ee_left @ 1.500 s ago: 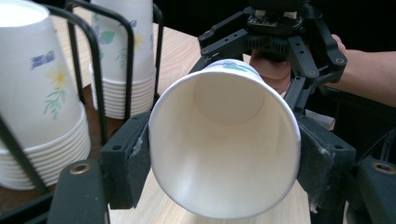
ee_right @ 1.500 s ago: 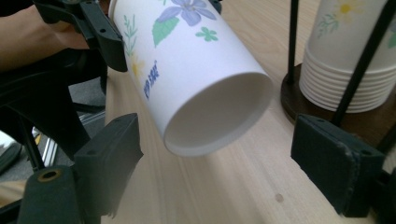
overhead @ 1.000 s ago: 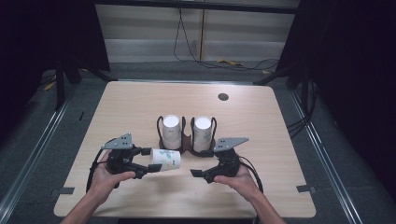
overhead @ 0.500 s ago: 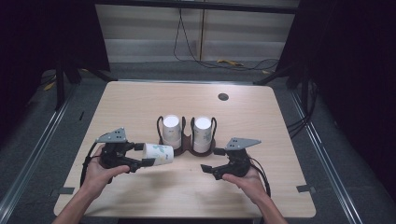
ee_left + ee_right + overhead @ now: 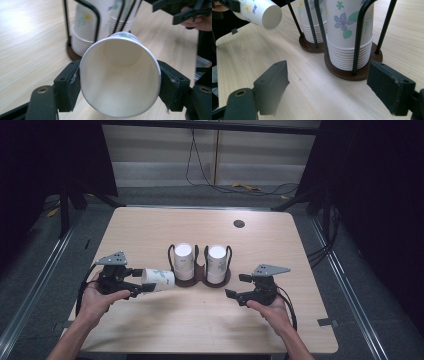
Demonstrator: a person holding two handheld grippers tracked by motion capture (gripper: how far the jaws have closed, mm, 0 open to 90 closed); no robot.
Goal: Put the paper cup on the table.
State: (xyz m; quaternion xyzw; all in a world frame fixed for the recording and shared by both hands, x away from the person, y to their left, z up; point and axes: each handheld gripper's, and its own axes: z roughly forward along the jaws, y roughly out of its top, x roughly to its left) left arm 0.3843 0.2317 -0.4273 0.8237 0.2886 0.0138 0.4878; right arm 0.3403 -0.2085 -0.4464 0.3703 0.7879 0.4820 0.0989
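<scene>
The left gripper view looks straight into the white paper cup with a floral print [image 5: 120, 77], its plain inside hidden from the high view. The left gripper [image 5: 134, 281] clamps the cup sideways above the pale wooden table [image 5: 280, 245], beside the dark wire two-stack cup holder [image 5: 200, 276]. The right gripper [image 5: 237, 286] gapes wide, holding nothing.

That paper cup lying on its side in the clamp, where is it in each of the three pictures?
High view: the cup is left of centre, held sideways in the left gripper.
Left gripper view: the cup is at centre between the jaws, its open mouth toward the camera.
Right gripper view: the cup is at top left, bottom facing the camera.
Shared landmark: the cup rack with its two stacks.
</scene>
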